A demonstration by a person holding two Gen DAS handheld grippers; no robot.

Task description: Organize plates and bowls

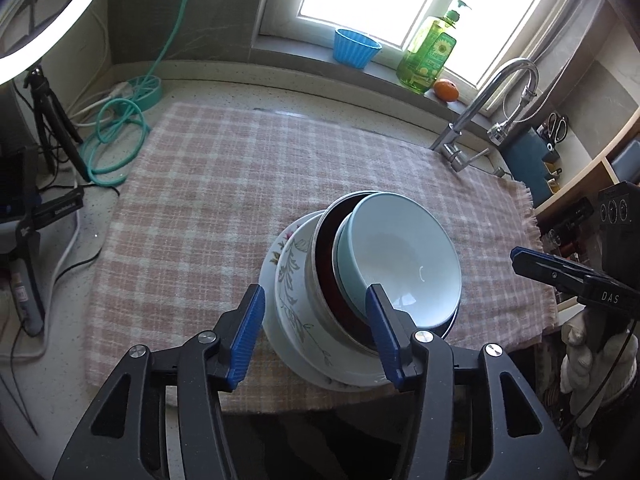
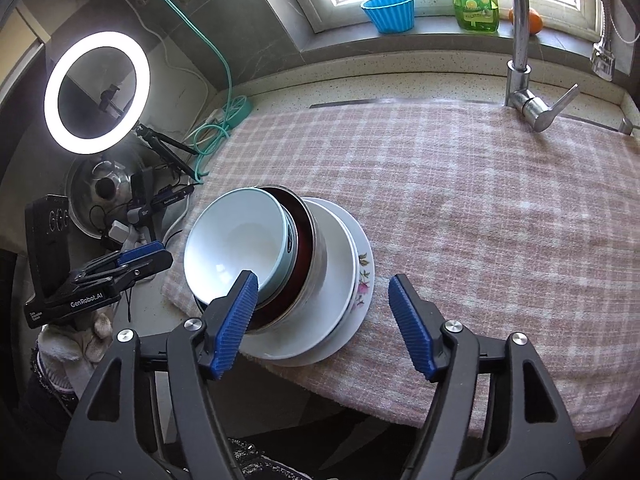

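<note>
Since the pale blue bowl now nests atop the stacked plates, both grippers' fingers hang spread, pinching nothing.

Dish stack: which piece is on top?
The pale blue ceramic bowl, white inside, nested in the dark red metal-rimmed bowl; the white floral plates lie beneath.

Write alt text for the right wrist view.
A stack of dishes sits on a pink checked cloth, a pale blue bowl on top, tilted. The open right gripper hangs over the stack's near edge, holding nothing. The left gripper is at the left, a ring light behind it.
</note>
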